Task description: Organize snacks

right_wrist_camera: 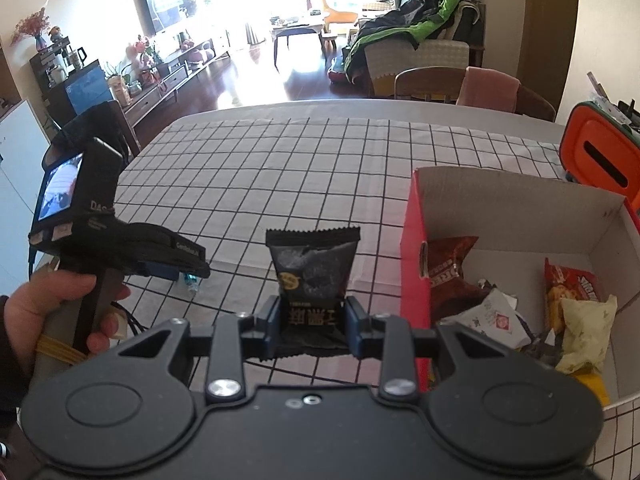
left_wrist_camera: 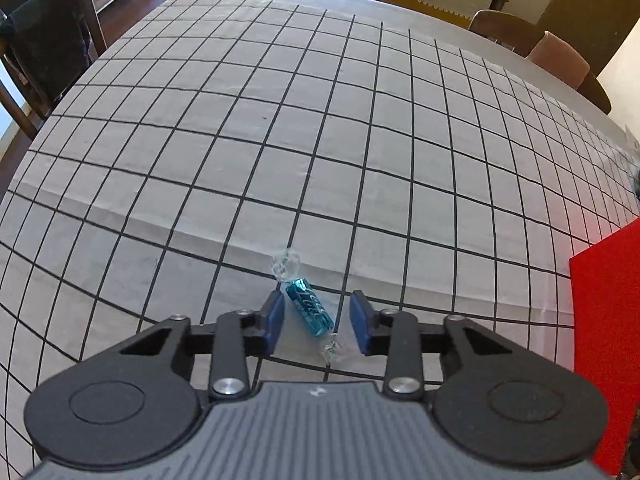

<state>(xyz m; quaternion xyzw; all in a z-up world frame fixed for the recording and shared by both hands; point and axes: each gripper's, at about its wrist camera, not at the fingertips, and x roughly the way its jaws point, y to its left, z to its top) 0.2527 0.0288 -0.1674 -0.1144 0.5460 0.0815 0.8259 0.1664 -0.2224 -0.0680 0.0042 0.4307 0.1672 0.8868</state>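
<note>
Candy (left_wrist_camera: pixel 309 306) in a teal wrapper lies on the checkered tabletop (left_wrist_camera: pixel 280 140), loose between the spread fingers of the left gripper (left_wrist_camera: pixel 318 320). Right gripper (right_wrist_camera: pixel 313 326) is clamped on a black packet (right_wrist_camera: pixel 313 270), just left of the box (right_wrist_camera: pixel 416 248) with snacks inside.

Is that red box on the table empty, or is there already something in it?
Not empty. The open red box already holds several snack packets lying loosely on its bottom.

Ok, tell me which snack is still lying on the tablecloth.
The blue wrapped candy, lying between the open left gripper fingers. The black packet is clamped in the right gripper, and the other snacks sit inside the red box.
</note>
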